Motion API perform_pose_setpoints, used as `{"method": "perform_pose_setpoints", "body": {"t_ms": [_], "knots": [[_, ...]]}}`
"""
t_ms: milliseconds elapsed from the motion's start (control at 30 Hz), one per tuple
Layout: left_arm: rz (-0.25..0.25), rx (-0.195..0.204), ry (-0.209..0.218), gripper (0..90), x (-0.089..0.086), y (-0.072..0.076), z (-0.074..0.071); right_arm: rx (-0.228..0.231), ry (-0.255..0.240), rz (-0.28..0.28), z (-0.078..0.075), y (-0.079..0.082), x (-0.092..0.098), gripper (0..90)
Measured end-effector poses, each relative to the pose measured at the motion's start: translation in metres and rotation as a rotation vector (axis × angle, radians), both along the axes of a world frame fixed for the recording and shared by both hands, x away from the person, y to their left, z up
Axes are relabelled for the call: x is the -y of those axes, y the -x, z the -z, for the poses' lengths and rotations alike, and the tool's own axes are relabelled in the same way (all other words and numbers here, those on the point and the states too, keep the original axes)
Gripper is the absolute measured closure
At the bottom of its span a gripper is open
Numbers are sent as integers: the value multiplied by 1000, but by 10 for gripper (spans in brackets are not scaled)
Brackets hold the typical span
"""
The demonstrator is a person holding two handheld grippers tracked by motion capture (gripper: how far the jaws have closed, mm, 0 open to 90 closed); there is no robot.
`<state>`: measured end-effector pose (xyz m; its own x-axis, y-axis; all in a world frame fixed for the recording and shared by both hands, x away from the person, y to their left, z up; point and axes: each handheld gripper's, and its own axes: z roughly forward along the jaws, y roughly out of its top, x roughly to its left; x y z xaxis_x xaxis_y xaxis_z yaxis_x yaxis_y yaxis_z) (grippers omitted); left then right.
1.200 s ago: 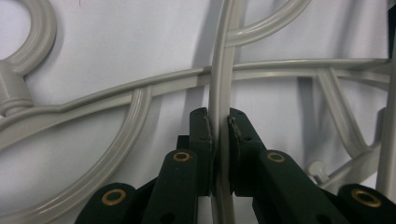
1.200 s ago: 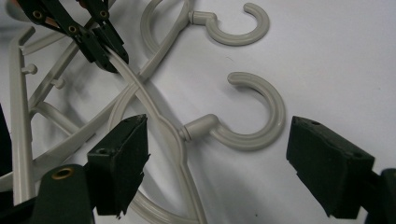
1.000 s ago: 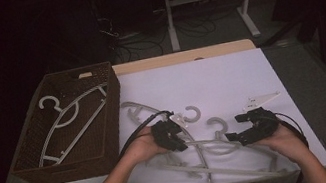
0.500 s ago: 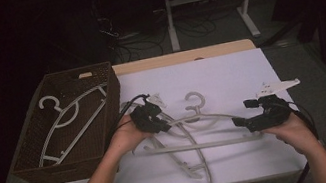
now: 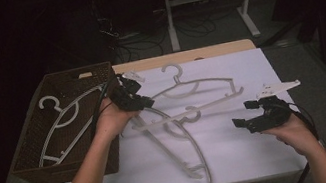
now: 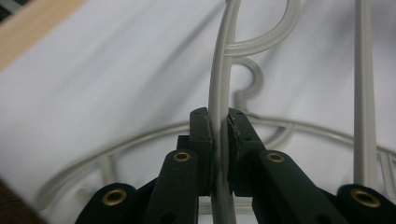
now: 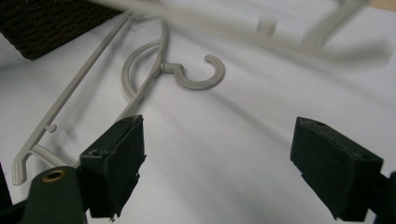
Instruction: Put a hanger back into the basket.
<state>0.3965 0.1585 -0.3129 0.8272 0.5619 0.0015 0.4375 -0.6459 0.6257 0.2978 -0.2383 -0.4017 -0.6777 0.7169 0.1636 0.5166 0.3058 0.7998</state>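
My left gripper (image 5: 138,102) is shut on one arm of a grey plastic hanger (image 5: 200,85), which hangs tilted above the white table cover, hook toward the back. In the left gripper view the jaws (image 6: 219,122) pinch that thin arm (image 6: 223,56) between them. A second grey hanger (image 5: 180,145) lies flat on the cover below it, its hook (image 7: 201,77) pointing my way in the right gripper view. My right gripper (image 5: 248,113) stands open at the right, low over the cover; nothing lies between its wide-apart jaws (image 7: 219,140).
A brown woven basket (image 5: 35,154) stands at the table's left edge with another grey hanger (image 5: 62,120) inside. The white cover (image 5: 263,155) spans the tabletop, with a wooden strip (image 5: 185,56) at the back. Beyond are white desk legs (image 5: 172,24) and floor cables.
The left gripper has risen and moved left and back toward the basket, lifting the hanger off the other one. The right gripper has shifted slightly to the right.
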Motion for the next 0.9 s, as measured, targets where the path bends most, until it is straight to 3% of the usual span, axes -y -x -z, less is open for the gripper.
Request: {"method": "perform_pose_setpoints", "body": {"t_ms": [200, 533, 767, 900], "knots": [[-44, 43, 15, 820, -18, -1, -27, -20, 8, -12, 9, -2, -5, 169], [-124, 103, 46, 820, -62, -1, -61, -43, 21, -15, 19, -5, -10, 148], [-186, 144, 44, 820, -99, 3, -73, -46, 31, -12, 21, -6, -12, 140], [-220, 149, 54, 820, -123, 6, -75, -47, 35, -11, 22, -7, -13, 139]]}}
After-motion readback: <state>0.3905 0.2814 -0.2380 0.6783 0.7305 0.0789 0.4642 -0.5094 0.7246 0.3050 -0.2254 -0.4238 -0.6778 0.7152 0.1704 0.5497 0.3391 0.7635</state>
